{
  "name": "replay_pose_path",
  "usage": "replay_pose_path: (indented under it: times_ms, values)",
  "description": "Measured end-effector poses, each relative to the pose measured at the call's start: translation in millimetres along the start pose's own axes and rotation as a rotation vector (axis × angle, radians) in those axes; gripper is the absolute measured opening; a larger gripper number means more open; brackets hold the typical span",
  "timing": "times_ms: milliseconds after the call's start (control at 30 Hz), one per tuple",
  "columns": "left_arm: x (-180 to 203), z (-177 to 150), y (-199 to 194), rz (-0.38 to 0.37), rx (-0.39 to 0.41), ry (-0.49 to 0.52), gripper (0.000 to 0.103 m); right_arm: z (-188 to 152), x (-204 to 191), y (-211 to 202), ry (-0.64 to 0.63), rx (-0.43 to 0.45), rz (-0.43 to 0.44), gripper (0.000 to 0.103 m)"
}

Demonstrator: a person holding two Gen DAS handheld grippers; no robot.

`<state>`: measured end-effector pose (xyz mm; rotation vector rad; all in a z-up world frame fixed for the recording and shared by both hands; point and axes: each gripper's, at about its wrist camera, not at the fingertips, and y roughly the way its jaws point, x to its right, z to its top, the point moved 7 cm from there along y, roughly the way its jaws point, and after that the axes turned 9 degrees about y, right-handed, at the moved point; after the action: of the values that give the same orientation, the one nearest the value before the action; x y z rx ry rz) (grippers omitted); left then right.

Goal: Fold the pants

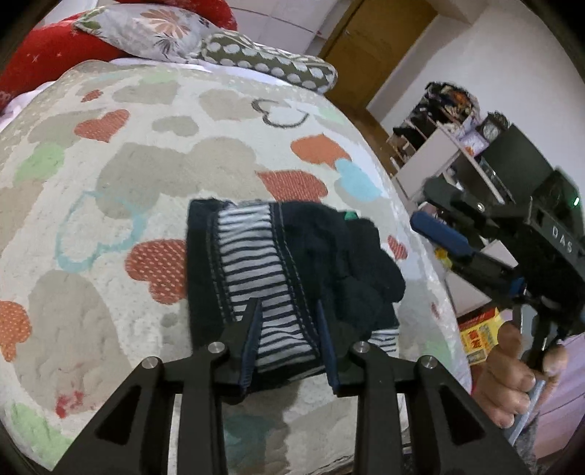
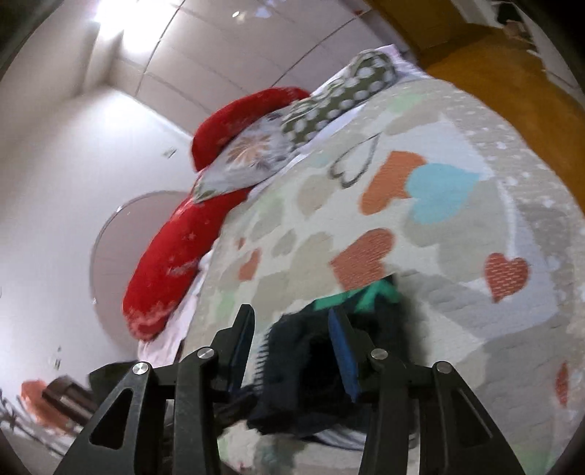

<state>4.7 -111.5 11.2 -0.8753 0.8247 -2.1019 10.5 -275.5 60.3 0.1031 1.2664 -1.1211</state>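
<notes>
The left gripper [image 1: 289,314] hangs over the near edge of the folded pants [image 1: 292,263], its jaws apart with the striped lining between them; the pads look clear of the cloth. The pants lie as a compact dark bundle on the bed [image 1: 109,219], near its right side, on a cover printed with hearts. Their long axis runs away from the left camera, the striped band along it, a rumpled dark mass to the right. The bundle's nearest edge is hidden behind the gripper.

The right gripper [image 2: 292,329], seen blurred, has its jaws apart above the same bundle [image 2: 299,372], probably not touching. A hand [image 1: 512,369] holds its handle beside the bed.

Farther off lie pillows [image 1: 146,29] and a red cushion [image 2: 175,263]. Beyond the bed stands a cluttered shelf [image 1: 438,139], its contents hard to make out.
</notes>
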Motion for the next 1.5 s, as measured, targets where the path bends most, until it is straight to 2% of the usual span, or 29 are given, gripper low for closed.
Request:
replay_pose_path:
  times_ms: [67,133,333,367,400,433,467,533,633,800,867,933,1033,1167,1267,1333,1500]
  values:
    - [3,-4,4,0.007,-0.003,0.009,0.032,-7,0,3,-0.037,0.005,-0.064,0.048]
    - [4,-7,7,0.009,-0.008,0.012,0.033,-15,8,11,-0.05,-0.004,-0.133,0.055]
    - [7,-10,13,0.025,-0.021,0.028,0.034,-41,29,32,0.012,-0.048,-0.178,0.065]
    - [7,-10,11,0.021,-0.029,0.024,0.034,-44,28,35,-0.003,-0.053,-0.183,0.064]
    - [8,-11,10,0.013,-0.036,0.016,0.034,-48,26,38,-0.024,-0.068,-0.181,0.045]
    - [9,-10,8,0.001,-0.037,0.014,0.034,-51,24,41,-0.036,-0.09,-0.174,0.02]
    - [10,-9,1,-0.019,-0.027,0.013,0.036,-53,25,42,-0.039,-0.104,-0.178,0.02]
    - [10,-4,-9,-0.024,-0.004,0.016,0.038,-48,27,33,-0.037,-0.077,-0.17,0.014]
    - [9,4,-13,-0.018,0.018,0.021,0.04,-41,35,20,-0.04,-0.036,-0.207,0.012]
    - [8,1,11,-0.019,-0.017,0.017,0.04,-40,53,18,-0.016,-0.032,-0.258,0.013]
    - [9,-6,22,-0.013,-0.046,0.017,0.04,-41,64,19,0.015,-0.035,-0.268,0.016]
    - [8,-14,30,-0.001,-0.064,0.015,0.041,-41,73,20,0.038,-0.032,-0.274,0.03]
    - [9,-15,27,0.007,-0.066,0.019,0.044,-41,77,16,0.062,-0.028,-0.248,0.031]
    - [11,-16,15,0.008,-0.062,0.031,0.047,-30,69,-7,0.047,0.083,-0.26,0.033]
    - [13,-22,9,-0.001,-0.056,0.021,0.049,-23,56,-22,0.054,0.137,-0.17,0.033]
    - [14,-27,6,-0.01,-0.055,0.013,0.049,-21,42,-22,0.054,0.123,-0.06,0.033]
    - [15,-17,-10,-0.07,0.001,-0.016,0.049,-30,28,3,0.063,0.001,0.064,0.033]
